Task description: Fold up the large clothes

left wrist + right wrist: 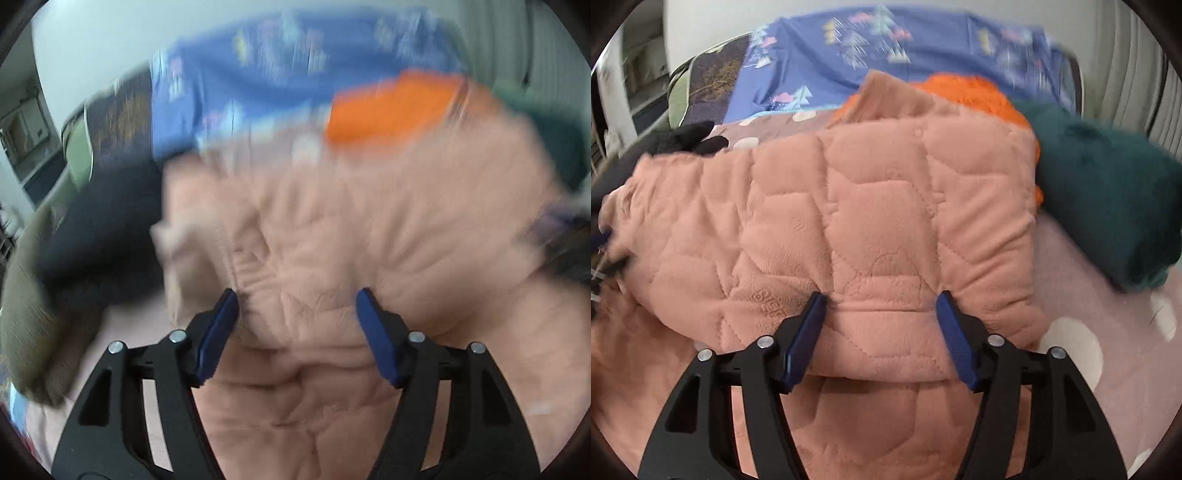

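A large pink quilted fleece garment [849, 206] lies folded over on the bed; in the left wrist view it [332, 229] fills the middle, blurred by motion. My right gripper [881, 299] is open, its blue fingers [805, 339] straddling the garment's folded edge without pinching it. My left gripper [297, 295] is open too, its blue fingers [218, 336] spread over the rumpled pink fabric with nothing clamped. The left gripper's dark tip shows at the far left edge of the right wrist view [600, 240].
An orange garment [967, 92] and a dark green one [1108, 206] lie behind and to the right. A black garment [683, 142] and an olive one [29, 295] lie to the left. The pink polka-dot sheet [1089, 332] and a blue patterned cover [849, 55] surround them.
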A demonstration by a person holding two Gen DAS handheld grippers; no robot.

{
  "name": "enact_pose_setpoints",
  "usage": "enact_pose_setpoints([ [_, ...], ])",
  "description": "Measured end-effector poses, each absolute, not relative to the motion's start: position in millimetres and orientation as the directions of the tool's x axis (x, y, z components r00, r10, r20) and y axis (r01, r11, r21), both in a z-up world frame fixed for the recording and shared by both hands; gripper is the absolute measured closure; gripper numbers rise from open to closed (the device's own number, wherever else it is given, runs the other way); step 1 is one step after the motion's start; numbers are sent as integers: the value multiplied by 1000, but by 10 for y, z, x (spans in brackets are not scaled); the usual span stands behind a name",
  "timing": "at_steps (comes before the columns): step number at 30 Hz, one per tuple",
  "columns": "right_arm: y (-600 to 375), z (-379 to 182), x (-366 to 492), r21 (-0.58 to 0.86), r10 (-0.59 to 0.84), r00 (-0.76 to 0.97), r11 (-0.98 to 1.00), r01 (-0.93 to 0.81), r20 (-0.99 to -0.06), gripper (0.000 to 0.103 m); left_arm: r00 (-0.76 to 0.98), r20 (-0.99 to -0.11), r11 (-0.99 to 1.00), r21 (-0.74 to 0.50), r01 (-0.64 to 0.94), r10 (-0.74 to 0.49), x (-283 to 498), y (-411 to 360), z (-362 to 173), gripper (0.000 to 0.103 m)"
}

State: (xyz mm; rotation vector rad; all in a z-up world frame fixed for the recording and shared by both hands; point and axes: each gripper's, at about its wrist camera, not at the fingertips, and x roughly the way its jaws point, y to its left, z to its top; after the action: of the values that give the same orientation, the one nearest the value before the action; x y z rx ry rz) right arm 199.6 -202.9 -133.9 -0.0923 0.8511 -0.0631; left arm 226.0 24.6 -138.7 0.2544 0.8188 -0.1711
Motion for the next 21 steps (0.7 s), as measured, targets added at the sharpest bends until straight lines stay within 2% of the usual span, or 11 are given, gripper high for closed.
enact_pose_setpoints([
  [1, -2024, -1287, 1971, -105, -93, 662, 994, 22, -744, 40, 709, -704, 956, 178, 233, -41, 2222, 216, -1407, 33],
  [6, -2408, -894, 1661, 74, 6, 704, 995, 67, -710, 40, 686, -724, 968, 111, 226, -77, 2094, 405, -1076, 33],
  [9, -2635, -747, 1367, 86, 1, 721, 993, 82, -693, 40, 708, -698, 979, 58, 197, -101, 1786, 761, -844, 30],
  [11, -2847, -740, 1122, 72, -17, 708, 993, 96, -706, 39, 701, -701, 986, -12, 169, -129, 1550, 1089, -807, 24],
  [14, -3019, -838, 847, 68, -27, 671, 991, 115, -741, 39, 637, -749, 983, -119, 141, -182, 1302, 1488, -991, 23],
  [19, -3206, -1113, 397, 174, 77, 604, 980, 102, -793, 39, 509, -825, 968, -182, 173, -246, 922, 1762, -1381, 23],
  [21, -3209, -1153, 282, 212, 121, 595, 974, 85, -795, 39, 490, -818, 953, -235, 192, -300, 801, 1849, -1444, 23],
])
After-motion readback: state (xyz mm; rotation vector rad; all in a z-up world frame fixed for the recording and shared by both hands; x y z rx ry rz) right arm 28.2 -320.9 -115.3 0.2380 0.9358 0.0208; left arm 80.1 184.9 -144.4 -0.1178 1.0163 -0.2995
